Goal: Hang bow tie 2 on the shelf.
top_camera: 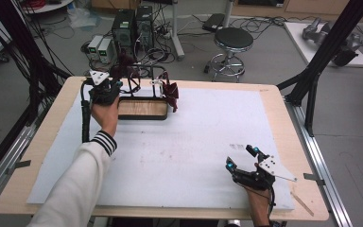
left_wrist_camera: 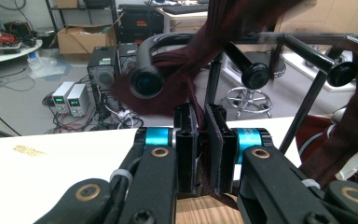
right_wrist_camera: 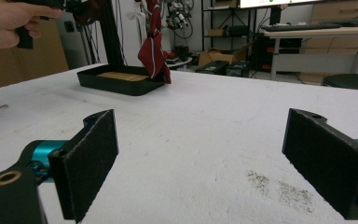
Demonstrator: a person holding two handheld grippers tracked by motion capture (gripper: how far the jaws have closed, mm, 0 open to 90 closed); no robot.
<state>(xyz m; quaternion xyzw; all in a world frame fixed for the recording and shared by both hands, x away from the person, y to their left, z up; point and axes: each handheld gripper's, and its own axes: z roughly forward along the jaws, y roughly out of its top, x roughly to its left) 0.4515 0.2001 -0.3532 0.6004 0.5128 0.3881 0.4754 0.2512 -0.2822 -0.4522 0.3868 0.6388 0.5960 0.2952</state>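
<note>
The top of the black rack (top_camera: 144, 80) is being cut off by the upper edge of the left gripper view, so where the dark maroon cloth (left_wrist_camera: 200, 56) is ending there cannot be told. In the high view that cloth (top_camera: 124, 64) is being blurred against the cables on the floor behind, and its shape is hard to make out. The far rim of the rack's black tray (top_camera: 142, 116) is being partly hidden by the person's left hand (top_camera: 105, 113).

No writing is being shown clearly enough to be read; green digits are glowing on two small white boxes (left_wrist_camera: 70, 99) on the floor, too small to make out.

The left gripper (left_wrist_camera: 205, 154) is being held at the rack, above the tray's wooden floor, and its jaws are being pressed together on a strip of the dark maroon cloth, which is being draped over a rack bar just above. A second cloth, red with a white edge (top_camera: 171, 94), is being hung at the rack's right end, over the tray's rim.

The right gripper (top_camera: 242, 158) is being rested on the white table sheet (top_camera: 194, 142), well apart from the rack, with its jaws being kept wide apart and nothing being held between them.
</note>
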